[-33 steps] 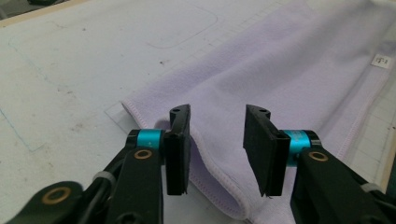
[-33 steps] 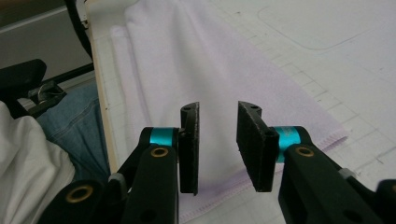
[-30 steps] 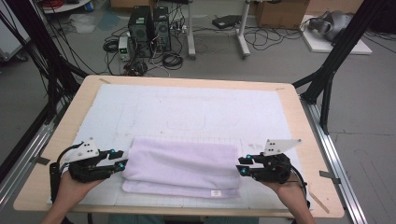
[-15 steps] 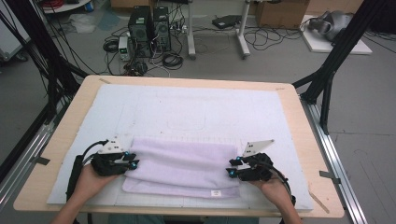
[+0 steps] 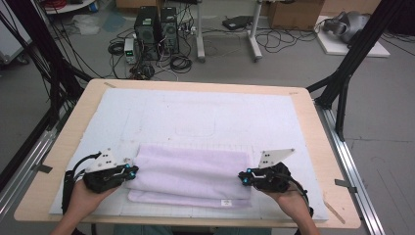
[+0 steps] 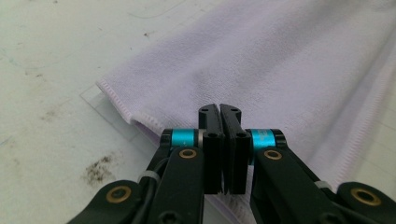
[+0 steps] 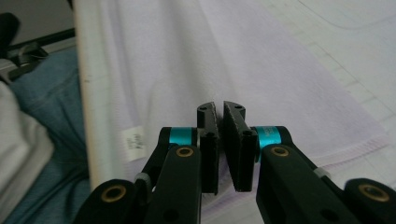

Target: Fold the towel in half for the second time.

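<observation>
- One folded lilac towel lay on the white mat near the table's front edge, its single label at the front hem.
- Two grippers flanked it: the left gripper and right gripper each had their jaws pressed together above the cloth, seemingly gripping nothing.
- With jaws closed like that, a lift would likely have missed the layers or caught only the top one, undoing the fold.

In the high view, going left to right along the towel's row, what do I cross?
Left hand-held gripper → folded lilac towel → right hand-held gripper → bare white mat → wooden table edge.
</observation>
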